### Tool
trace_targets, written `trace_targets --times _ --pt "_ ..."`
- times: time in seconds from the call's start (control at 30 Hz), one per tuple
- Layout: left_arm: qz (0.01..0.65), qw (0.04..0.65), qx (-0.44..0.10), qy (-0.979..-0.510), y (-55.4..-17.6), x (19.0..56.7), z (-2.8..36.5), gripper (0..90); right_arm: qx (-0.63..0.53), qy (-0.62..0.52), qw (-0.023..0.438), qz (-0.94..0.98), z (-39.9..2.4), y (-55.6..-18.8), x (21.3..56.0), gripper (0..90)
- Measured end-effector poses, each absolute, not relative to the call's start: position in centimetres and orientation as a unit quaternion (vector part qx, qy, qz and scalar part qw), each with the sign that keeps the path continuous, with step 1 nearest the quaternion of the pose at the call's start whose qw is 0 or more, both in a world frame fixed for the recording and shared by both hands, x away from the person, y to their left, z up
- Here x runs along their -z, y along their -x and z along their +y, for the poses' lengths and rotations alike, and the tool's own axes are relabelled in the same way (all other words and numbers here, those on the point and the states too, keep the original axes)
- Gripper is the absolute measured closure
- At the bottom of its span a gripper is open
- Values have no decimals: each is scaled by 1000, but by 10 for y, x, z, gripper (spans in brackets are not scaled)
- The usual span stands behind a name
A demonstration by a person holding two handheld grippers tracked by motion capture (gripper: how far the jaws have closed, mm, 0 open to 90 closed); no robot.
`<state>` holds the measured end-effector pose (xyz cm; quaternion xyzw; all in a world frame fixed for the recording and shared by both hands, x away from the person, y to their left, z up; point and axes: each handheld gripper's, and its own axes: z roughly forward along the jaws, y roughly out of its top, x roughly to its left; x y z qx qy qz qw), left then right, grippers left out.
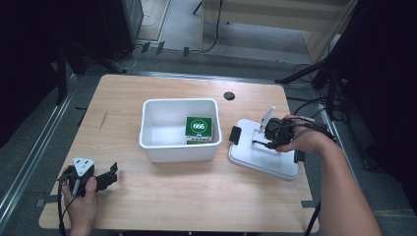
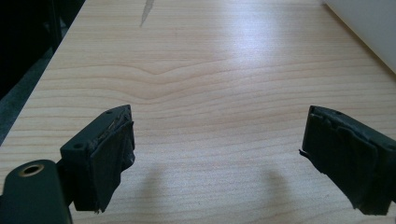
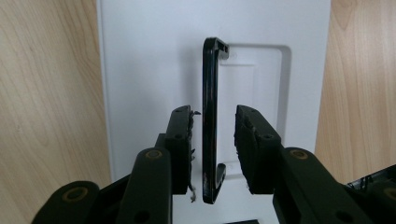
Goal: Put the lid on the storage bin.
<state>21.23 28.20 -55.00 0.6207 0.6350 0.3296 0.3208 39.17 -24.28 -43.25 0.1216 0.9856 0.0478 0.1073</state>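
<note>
Right gripper view: the right gripper [image 3: 214, 144] straddles the raised black handle [image 3: 210, 116] of the white plastic lid [image 3: 149, 70], its worn pads a hair off the bar on either side, not yet pressing. No grip has formed. The lid lies flat on the wooden table [image 1: 162, 206], just right of the white storage bin [image 1: 179, 129], which holds a green box marked 666 [image 1: 198, 129]. Should the pads close off-centre, the thin, glossy handle could fold back into its recess or slip out, and the smooth lid might skate over the pale grained tabletop. A lift by the handle alone could tip the broad, rigid lid. Well left of the bin, the left gripper [image 2: 215, 154] hovers wide open over bare wood, its frayed rubber pads [image 2: 109, 158] holding nothing.
</note>
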Motion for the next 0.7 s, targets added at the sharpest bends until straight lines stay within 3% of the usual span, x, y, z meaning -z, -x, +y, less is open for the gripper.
trace_targets --times 0.27,0.7 --pt "635 320 -330 -621 -212 550 282 95 -44 -131 96 986 -251 -399 446 809" --pt "636 323 -329 -619 -211 550 282 95 -29 -140 115 983 -249 -406 455 836"
